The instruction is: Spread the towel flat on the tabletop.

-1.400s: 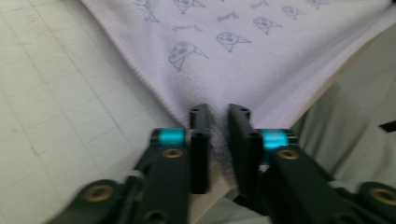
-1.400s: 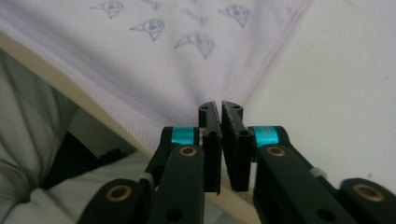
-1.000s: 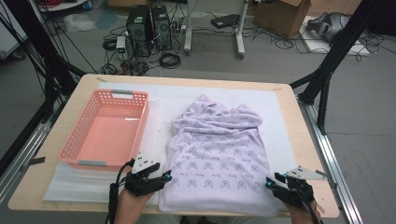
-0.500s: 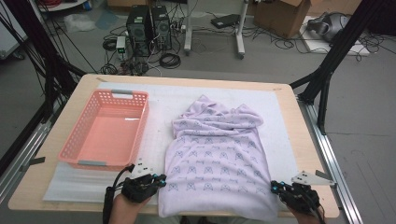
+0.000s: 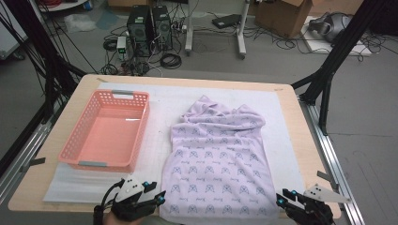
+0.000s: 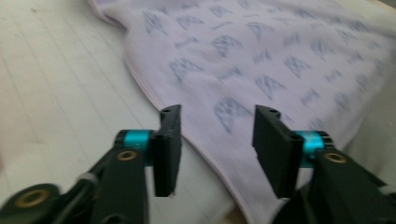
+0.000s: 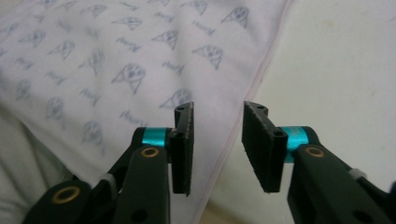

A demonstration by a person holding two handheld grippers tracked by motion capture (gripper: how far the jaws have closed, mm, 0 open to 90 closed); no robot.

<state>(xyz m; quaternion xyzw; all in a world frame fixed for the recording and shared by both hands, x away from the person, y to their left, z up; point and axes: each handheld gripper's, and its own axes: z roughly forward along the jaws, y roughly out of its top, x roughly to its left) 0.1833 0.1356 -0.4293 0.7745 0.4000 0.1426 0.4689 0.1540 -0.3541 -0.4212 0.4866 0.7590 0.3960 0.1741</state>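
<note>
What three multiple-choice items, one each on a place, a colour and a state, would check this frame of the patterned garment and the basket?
1. Where does the pink perforated plastic basket stand relative to the lilac garment with a blue print?
A. To its left in the high view
B. On top of it
C. To its right in the high view

2. What colour is the foam sheet under both?
A. Black
B. White
C. Green

3. How do the left gripper and right gripper stand?
A. Both clamped on the basket
B. One lifting the garment
C. Both open over the garment's near corners

Answers: 1 A, the basket sits beside the garment, apart from it. 2 B, the sheet shows white around them. 3 C, each gripper view shows a clear gap between the jaws with cloth lying flat below.
</note>
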